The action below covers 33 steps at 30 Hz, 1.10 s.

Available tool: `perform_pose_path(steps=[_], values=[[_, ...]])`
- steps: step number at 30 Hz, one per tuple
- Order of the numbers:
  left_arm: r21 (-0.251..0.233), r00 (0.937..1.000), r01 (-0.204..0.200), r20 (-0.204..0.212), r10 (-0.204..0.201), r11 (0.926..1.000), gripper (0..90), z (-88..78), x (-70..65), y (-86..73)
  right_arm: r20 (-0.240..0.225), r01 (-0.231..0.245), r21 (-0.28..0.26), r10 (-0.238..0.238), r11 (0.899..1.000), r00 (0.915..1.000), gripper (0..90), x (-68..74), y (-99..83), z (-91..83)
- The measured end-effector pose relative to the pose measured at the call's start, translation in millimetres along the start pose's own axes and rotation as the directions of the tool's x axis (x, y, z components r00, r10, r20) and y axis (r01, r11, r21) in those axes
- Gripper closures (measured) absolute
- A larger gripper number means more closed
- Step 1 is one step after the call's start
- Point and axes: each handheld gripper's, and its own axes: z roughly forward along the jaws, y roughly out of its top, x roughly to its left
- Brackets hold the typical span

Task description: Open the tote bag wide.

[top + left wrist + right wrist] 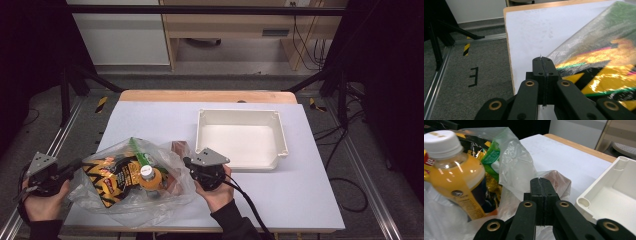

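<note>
The clear plastic bag (pixel 131 181) lies on the white table (pixel 310 200) just left of the white tray (pixel 241 137), holding a yellow snack pack (pixel 112 180) and an orange drink bottle (pixel 150 178). The left gripper (pixel 70 170) sits at the bag's far-from-tray edge, jaws together with a sliver of film pinched between them. The right gripper (pixel 187 162), between bag and tray, is clamped on the bag's tray-side film.

The clear plastic bag (pixel 125 175) holds a yellow-and-black striped snack packet (pixel 112 177). The bottle (pixel 150 179) is orange with a white cap; the tray (pixel 241 137) is white.
</note>
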Motion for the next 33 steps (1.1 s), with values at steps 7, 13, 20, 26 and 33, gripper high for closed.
perform_pose_path(steps=[7, 13, 20, 26, 33], values=[[0.038, 0.9981, 0.050, -0.037, -0.049, 0.9980, 89.9, 29.5, 12.7, -6.3, 0.062, 0.002, 0.031, -0.003, 1.000, 0.9980, 90.0, -7.1, -4.6, 24.7], [0.095, 0.9922, 0.119, 0.026, -0.122, 0.9883, 90.0, 60.5, 20.4, -29.2, 0.073, 0.029, 0.080, -0.034, 0.996, 0.9967, 90.0, -5.7, -12.8, 38.9], [0.153, 0.9943, 0.092, 0.040, -0.099, 0.9840, 90.0, 74.0, 16.3, -44.9, 0.079, 0.031, 0.117, -0.041, 0.993, 0.9960, 89.5, -7.9, -22.9, 42.6], [0.152, 0.9966, 0.068, 0.035, -0.075, 0.9860, 89.9, 74.7, 10.9, -43.9, 0.068, 0.017, 0.133, -0.026, 0.991, 0.9973, 89.2, -6.5, -34.4, 49.8], [0.086, 0.9902, 0.134, 0.028, -0.137, 0.9872, 78.8, 61.6, 20.5, -42.3, 0.112, 0.020, 0.135, -0.036, 0.991, 0.9931, 81.3, -8.1, -37.2, 53.8]])
